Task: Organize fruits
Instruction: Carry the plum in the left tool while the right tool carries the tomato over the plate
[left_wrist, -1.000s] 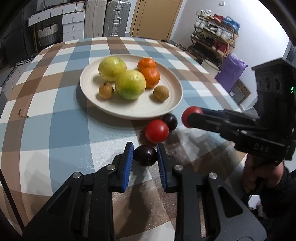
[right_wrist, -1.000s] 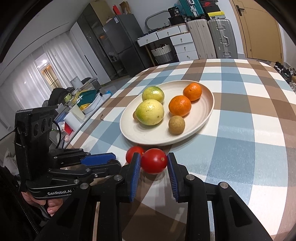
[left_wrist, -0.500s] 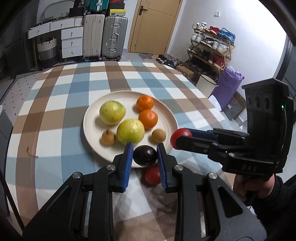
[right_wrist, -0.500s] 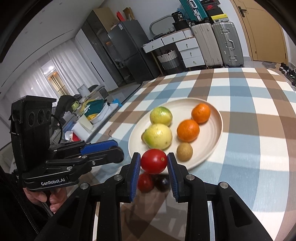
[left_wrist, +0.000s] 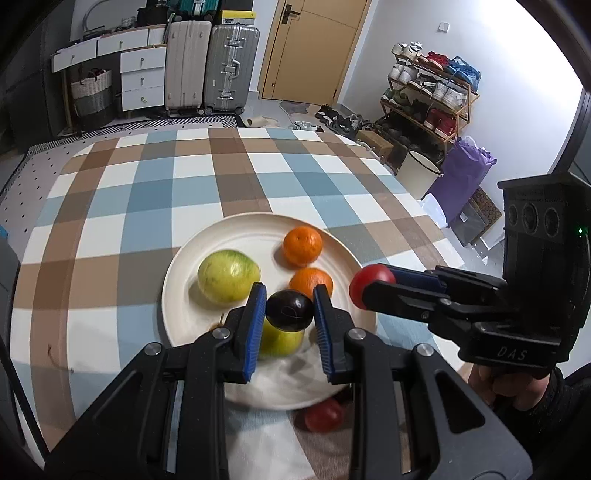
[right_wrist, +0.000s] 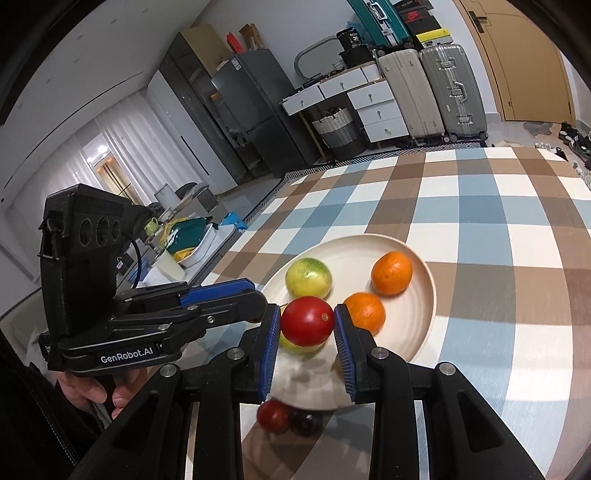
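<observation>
My left gripper (left_wrist: 289, 308) is shut on a dark plum (left_wrist: 290, 309) and holds it above the near part of the cream plate (left_wrist: 177, 280). My right gripper (right_wrist: 306, 321) is shut on a red tomato (right_wrist: 307, 320), also above the plate (right_wrist: 424, 314). It shows in the left wrist view (left_wrist: 373, 286) at the plate's right rim. The plate holds two yellow-green citrus (left_wrist: 228, 275) and two oranges (left_wrist: 302, 245). A second tomato (left_wrist: 324, 415) and another dark plum (right_wrist: 306, 421) lie on the table by the plate's near edge.
The plate sits on a checked tablecloth (left_wrist: 147, 192). Suitcases (left_wrist: 229, 66) and drawers stand beyond the far edge. A shoe rack (left_wrist: 432, 96) and a purple bag (left_wrist: 465, 173) stand to the right of the table.
Both grippers have risen with their fruit and moved forward over the plate. The second tomato and plum stay on the table, now lower in view.
</observation>
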